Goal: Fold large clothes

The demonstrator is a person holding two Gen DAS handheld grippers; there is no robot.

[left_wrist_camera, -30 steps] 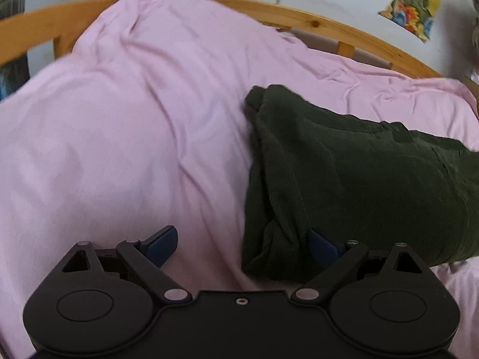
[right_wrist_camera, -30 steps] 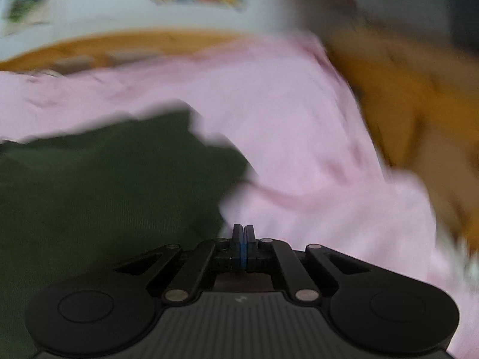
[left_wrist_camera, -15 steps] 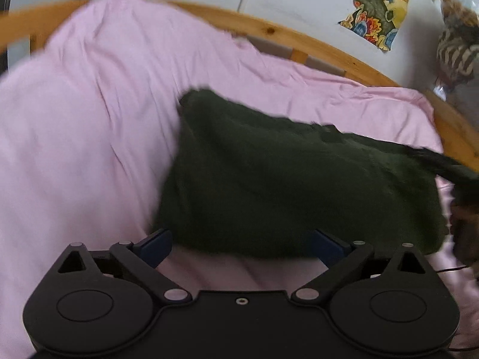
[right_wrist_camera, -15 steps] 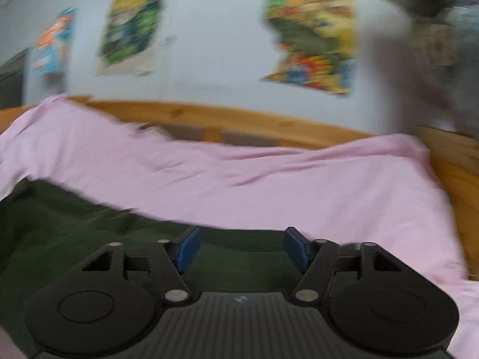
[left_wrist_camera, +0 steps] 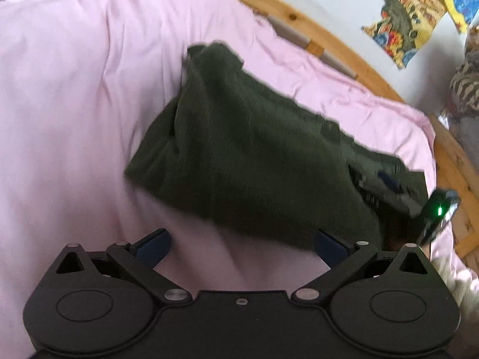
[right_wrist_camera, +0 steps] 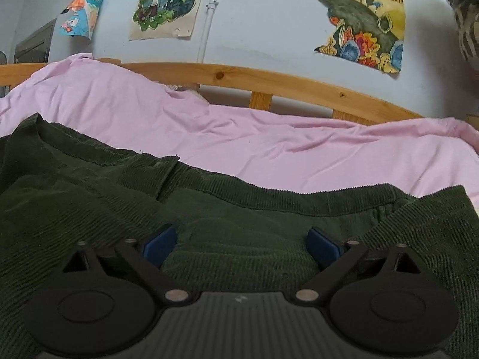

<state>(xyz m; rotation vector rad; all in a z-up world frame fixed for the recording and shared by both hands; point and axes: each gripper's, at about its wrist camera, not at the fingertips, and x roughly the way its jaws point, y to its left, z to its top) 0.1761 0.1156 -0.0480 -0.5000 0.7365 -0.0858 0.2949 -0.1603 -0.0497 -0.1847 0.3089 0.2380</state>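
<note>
A dark green corduroy garment (left_wrist_camera: 254,155) lies folded in a thick bundle on the pink bedsheet (left_wrist_camera: 74,104). My left gripper (left_wrist_camera: 241,243) is open and empty, just short of the bundle's near edge, over the sheet. My right gripper (right_wrist_camera: 241,240) is open and sits low over the garment (right_wrist_camera: 209,209), empty, with corduroy between and under its blue pads. The right gripper also shows in the left wrist view (left_wrist_camera: 389,188), resting on the garment's right end with a green light on its body.
A wooden bed rail (right_wrist_camera: 269,80) runs along the far side of the bed, and another rail section (left_wrist_camera: 455,173) curves round the right. Posters (right_wrist_camera: 362,15) hang on the wall behind. A patterned object (left_wrist_camera: 467,74) is at the far right.
The right gripper opened from shut and swung from the sheet onto the garment. The left gripper pulled back, so the whole bundle shows. The garment shifted left in the left view.
</note>
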